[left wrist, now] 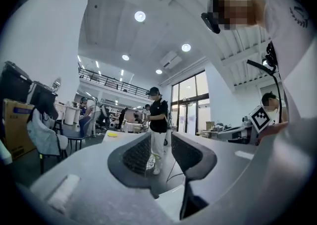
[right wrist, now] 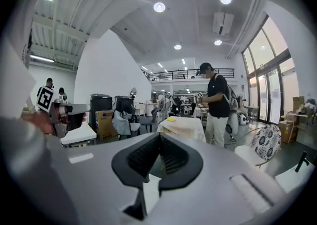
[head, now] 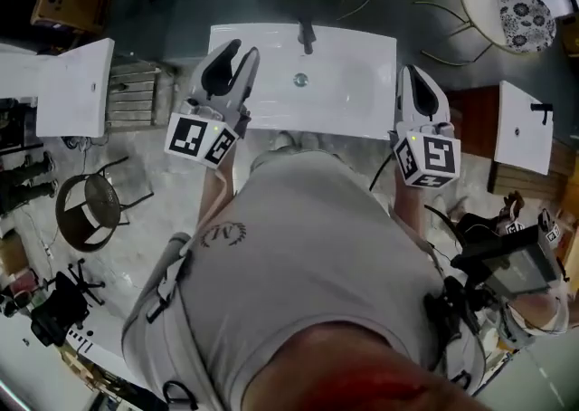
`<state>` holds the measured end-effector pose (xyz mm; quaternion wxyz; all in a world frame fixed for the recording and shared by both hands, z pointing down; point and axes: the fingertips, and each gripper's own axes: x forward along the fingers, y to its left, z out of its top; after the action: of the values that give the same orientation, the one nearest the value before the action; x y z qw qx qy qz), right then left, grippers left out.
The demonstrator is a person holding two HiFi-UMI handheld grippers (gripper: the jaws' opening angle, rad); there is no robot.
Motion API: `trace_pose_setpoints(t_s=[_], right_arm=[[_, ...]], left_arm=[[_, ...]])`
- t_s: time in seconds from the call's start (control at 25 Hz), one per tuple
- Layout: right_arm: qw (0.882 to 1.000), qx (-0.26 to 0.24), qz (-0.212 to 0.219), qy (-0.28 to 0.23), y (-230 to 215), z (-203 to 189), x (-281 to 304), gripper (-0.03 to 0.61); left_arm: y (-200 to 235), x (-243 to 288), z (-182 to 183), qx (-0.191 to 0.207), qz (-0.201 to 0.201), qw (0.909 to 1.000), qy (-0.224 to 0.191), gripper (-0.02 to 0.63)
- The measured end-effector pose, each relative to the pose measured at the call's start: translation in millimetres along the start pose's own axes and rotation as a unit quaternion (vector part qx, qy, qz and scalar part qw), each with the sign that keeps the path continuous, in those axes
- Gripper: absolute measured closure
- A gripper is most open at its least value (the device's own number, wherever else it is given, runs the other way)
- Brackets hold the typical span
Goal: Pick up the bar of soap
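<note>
I see no bar of soap in any view. In the head view a white washbasin lies in front of me, with a dark faucet at its far rim and a drain in the bowl. My left gripper hovers over the basin's left part. Its jaws stand apart, and in the left gripper view nothing is between them. The right gripper is held at the basin's right edge. Seen in the right gripper view, its ribbed pads meet at the tips with nothing in them.
A second white basin sits at the left and a third at the right. A round dark stool stands on the floor at lower left. A wire chair with a patterned cushion is at the far right. A person in a black shirt stands beyond.
</note>
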<state>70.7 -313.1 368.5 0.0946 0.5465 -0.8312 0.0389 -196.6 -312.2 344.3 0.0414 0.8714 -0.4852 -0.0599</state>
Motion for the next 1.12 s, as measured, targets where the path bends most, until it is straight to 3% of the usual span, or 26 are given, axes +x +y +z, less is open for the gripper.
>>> trace_pose_setpoints(t_s=[0.32, 0.36, 0.44, 0.48, 0.6, 0.64, 0.8, 0.88, 1.12], right_arm=[[0.999, -0.007, 0.042, 0.005, 35, -7, 26, 0.577], [0.999, -0.006, 0.049, 0.005, 38, -7, 28, 0.577], [0.998, -0.007, 0.061, 0.003, 44, -6, 33, 0.577], [0.998, -0.007, 0.065, 0.002, 47, -6, 35, 0.577], [0.998, -0.005, 0.070, 0.003, 54, -8, 39, 0.577], [0.997, -0.004, 0.071, 0.004, 56, -9, 40, 0.577], [0.998, 0.005, 0.069, 0.010, 59, -14, 38, 0.577], [0.998, 0.010, 0.060, 0.013, 55, -17, 36, 0.577], [0.999, 0.016, 0.024, 0.016, 40, -21, 20, 0.577]], left_arm=[[32, -45, -19, 0.002, 0.041, 0.9988, 0.026, 0.441], [37, -49, -22, 0.003, 0.054, 0.9980, 0.034, 0.386], [59, -59, -31, 0.004, 0.103, 0.9926, 0.064, 0.205], [74, -66, -38, 0.002, 0.136, 0.9871, 0.085, 0.152], [118, -92, -60, -0.023, 0.221, 0.9658, 0.133, 0.131], [127, -99, -69, -0.036, 0.235, 0.9600, 0.148, 0.068], [146, -117, -106, -0.067, 0.237, 0.9461, 0.210, 0.060], [157, -126, -140, -0.088, 0.242, 0.9336, 0.249, 0.065], [183, -170, -294, -0.202, 0.250, 0.8696, 0.375, 0.072]])
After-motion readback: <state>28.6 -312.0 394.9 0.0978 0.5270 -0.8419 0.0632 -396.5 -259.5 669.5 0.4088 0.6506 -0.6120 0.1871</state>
